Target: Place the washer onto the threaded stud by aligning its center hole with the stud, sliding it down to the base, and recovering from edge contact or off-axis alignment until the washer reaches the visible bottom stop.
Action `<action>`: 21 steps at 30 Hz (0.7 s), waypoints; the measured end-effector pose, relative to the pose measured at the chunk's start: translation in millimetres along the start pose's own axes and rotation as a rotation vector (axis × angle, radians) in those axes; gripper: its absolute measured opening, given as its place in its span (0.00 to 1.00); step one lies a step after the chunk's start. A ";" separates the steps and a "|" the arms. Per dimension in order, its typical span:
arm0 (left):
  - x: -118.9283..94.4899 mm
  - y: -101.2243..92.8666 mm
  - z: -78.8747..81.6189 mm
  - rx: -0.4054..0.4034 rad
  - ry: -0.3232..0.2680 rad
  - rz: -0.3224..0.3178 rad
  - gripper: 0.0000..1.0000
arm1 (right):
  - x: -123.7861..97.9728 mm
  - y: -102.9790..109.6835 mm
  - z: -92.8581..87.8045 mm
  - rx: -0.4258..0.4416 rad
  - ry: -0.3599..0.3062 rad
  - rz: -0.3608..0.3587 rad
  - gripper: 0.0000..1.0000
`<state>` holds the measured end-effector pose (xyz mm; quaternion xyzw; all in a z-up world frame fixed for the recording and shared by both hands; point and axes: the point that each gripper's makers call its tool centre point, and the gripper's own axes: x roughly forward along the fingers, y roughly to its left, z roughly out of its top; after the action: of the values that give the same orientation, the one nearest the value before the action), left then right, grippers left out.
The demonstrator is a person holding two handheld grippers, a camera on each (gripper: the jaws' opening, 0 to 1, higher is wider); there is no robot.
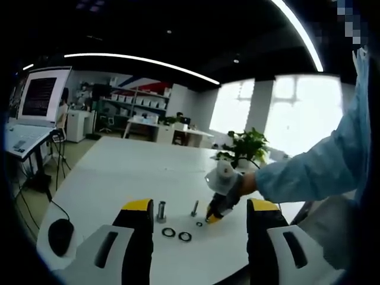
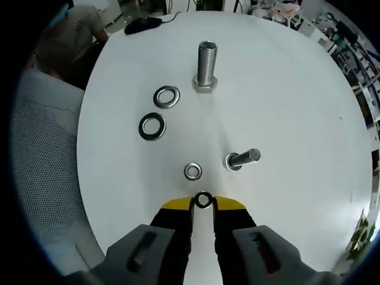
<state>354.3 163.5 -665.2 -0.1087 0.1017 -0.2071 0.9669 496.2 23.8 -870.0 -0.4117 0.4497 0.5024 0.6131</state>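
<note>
Between the yellow tips of the right gripper (image 2: 203, 205), a small washer (image 2: 203, 200) is being pinched by its rim, just short of the thin stud (image 2: 242, 159). Light, stiff and slick, it is likely needing an edge hold that leaves the hole free. Left gripper (image 1: 199, 222) is hanging spread, holding nothing.

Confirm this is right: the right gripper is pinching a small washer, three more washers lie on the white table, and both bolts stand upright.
Not quite. In the right gripper view, only the large bolt stands upright; the small bolt leans over. The rest holds: the right gripper pinches a small washer, and three washers lie on the white table.
</note>
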 end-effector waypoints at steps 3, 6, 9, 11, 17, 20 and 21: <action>-0.3 0.4 0.7 -0.001 -0.003 0.002 0.62 | -4.0 -4.2 5.7 0.008 -0.023 -0.006 0.14; -0.5 0.5 1.0 -0.001 -0.005 0.002 0.62 | -10.2 -14.9 12.1 0.048 -0.057 -0.027 0.14; -0.5 0.6 0.9 0.001 -0.004 0.004 0.62 | -19.1 -24.1 17.1 0.067 -0.086 -0.041 0.14; -0.7 1.1 0.9 -0.001 -0.004 0.005 0.62 | -24.6 -29.4 19.9 0.079 -0.102 -0.049 0.14; -0.7 1.1 0.9 0.001 -0.003 0.005 0.62 | -41.4 -39.0 34.5 0.106 -0.169 -0.071 0.14; -0.7 1.0 0.7 0.002 -0.002 0.005 0.62 | -45.8 -41.8 40.2 0.103 -0.185 -0.086 0.14; -0.6 1.1 0.6 0.002 -0.002 0.005 0.62 | -47.3 -42.2 42.9 0.103 -0.193 -0.088 0.14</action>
<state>354.3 164.8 -664.8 -0.1077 0.1009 -0.2047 0.9676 539.5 46.6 -811.1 -0.3488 0.3953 0.4884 0.6954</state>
